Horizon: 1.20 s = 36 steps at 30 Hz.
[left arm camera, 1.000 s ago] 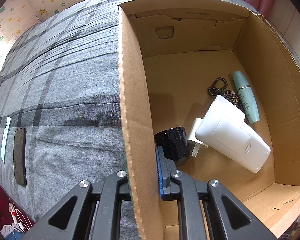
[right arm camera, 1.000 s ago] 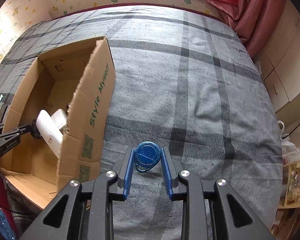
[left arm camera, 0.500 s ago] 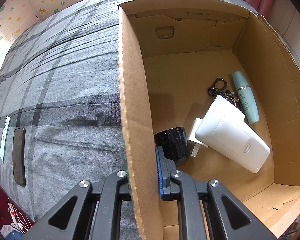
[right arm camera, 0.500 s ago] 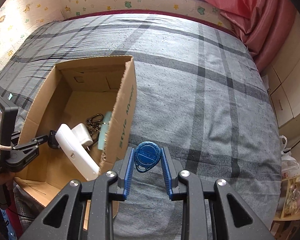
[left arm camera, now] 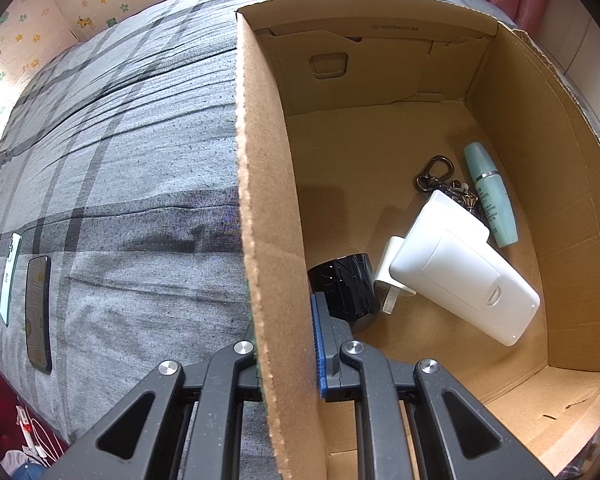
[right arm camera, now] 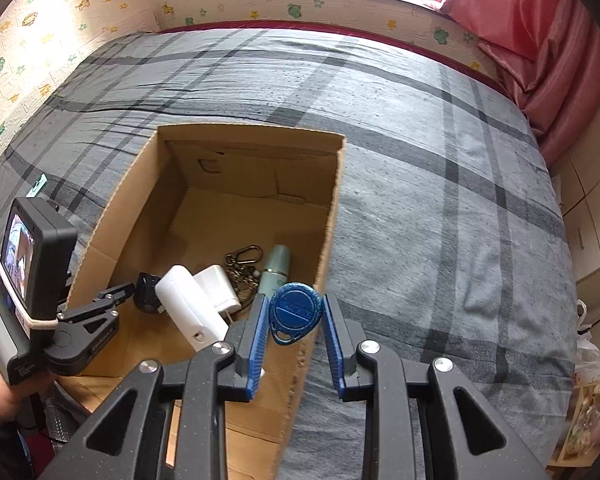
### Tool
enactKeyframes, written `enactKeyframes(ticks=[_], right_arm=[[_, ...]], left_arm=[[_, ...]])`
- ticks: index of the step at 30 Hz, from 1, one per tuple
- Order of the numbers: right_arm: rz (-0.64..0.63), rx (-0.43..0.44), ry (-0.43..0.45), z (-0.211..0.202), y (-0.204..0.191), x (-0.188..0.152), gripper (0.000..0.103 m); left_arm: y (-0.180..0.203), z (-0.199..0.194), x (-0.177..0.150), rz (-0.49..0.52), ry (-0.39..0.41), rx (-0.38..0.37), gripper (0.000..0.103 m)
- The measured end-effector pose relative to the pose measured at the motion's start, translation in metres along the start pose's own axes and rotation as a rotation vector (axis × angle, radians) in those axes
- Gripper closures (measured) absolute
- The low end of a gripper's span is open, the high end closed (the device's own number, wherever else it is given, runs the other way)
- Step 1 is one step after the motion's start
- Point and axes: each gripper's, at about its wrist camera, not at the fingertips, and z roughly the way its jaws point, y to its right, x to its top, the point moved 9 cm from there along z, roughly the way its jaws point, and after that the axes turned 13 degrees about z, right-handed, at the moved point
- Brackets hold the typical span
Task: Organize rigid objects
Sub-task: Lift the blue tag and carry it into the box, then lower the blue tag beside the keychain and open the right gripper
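Carrying the blue key fob (right arm camera: 294, 314), clamped between the blue pads of the right gripper (right arm camera: 293, 332), and now poised over the near right wall of the cardboard box (right arm camera: 332, 216). A second ago hung low over the grey plaid bedspread (right arm camera: 440, 184) well to the right of the box; half a second ago lifted and drawn closer to that wall; now risen further, with the box interior in plain sight below. Left gripper (left arm camera: 284, 344) unchanged throughout, clenched on the box's left wall, one pad inside and one outside, steadying it. Inside the box, all bunched toward the near end: black cylinder (left arm camera: 346, 286) against the left wall, white plug adapter (left arm camera: 392, 270) beside it, white case (left arm camera: 464, 276) leaning over the adapter, dark keyring (left arm camera: 436, 172) beyond, teal tube (left arm camera: 488, 196) by the right wall. Two phones (left arm camera: 36, 312) lying on the bedspread left of the box. Likely meaning: transport nearly finished, with only a short carry leftward past the wall before release. Fob not yet clearly inside the rim, so dropping now risks a bounce off the wall edge.
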Motion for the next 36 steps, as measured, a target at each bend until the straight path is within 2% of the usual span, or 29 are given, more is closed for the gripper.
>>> enactKeyframes(ticks=[14, 19, 36], right_arm=[[-0.026, 0.04, -0.051, 0.035, -0.051, 0.005, 0.075], [-0.031, 0.03, -0.065, 0.049, -0.063, 0.006, 0.075], [-0.013, -0.006, -0.122, 0.09, -0.066, -0.006, 0.075]], left_arm=[[-0.002, 0.0, 0.0, 0.0, 0.0, -0.002, 0.089], [-0.002, 0.0, -0.001, 0.001, 0.0, -0.001, 0.089], [-0.001, 0.0, -0.001, 0.004, -0.001, 0.001, 0.089]])
